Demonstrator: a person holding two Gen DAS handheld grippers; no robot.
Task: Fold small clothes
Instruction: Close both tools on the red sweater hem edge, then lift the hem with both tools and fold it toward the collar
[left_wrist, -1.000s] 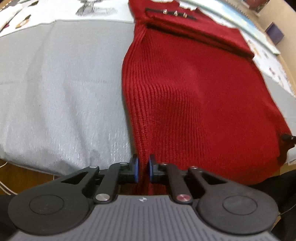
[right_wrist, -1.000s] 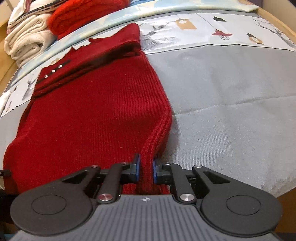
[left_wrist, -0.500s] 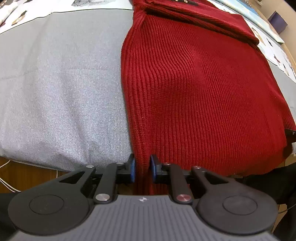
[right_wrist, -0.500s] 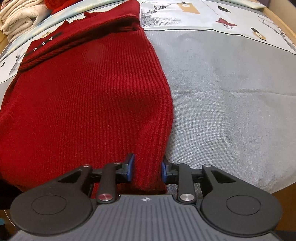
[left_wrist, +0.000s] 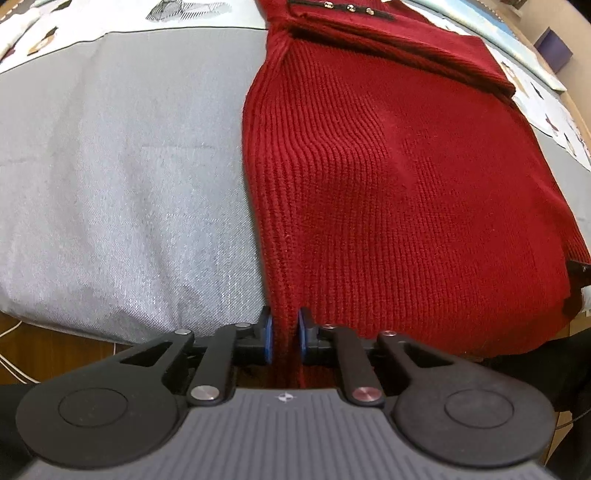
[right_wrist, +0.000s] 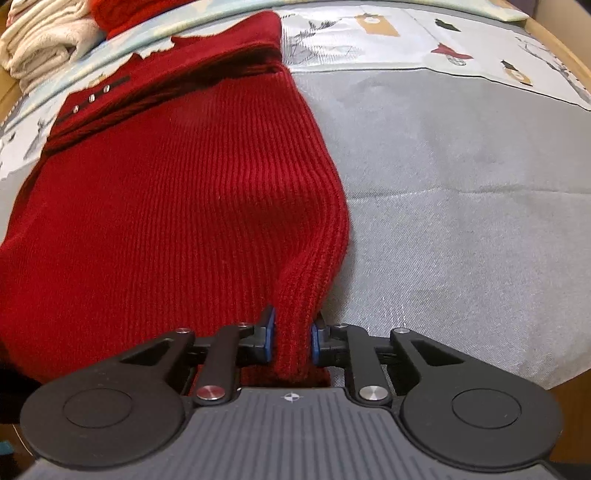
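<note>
Red sweater (left_wrist: 399, 184), one; two hand-held grippers

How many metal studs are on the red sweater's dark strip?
3, in a row on the dark strip near the red sweater's far end. More may be hidden.
</note>
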